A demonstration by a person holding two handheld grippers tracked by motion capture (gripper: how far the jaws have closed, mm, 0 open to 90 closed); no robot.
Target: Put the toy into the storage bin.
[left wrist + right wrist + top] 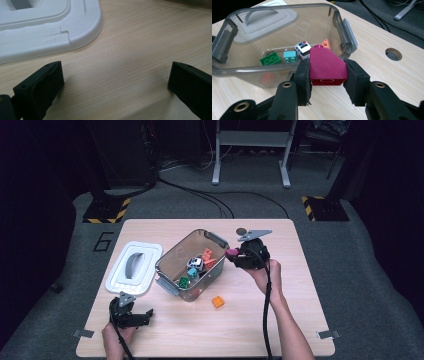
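Right gripper view, jaws clamping magenta block (327, 67), beside bin (234, 69)

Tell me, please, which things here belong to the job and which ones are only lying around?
Seems part of the job:
- magenta block, held in the right hand-held gripper
- clear bin with blocks inside
- orange block on the table

Just lying about:
- white lid
- left hand-held gripper, open and idle
- black cables on the floor

Bin's open top (191, 251) is unobstructed (lid (134, 267) lies beside it).
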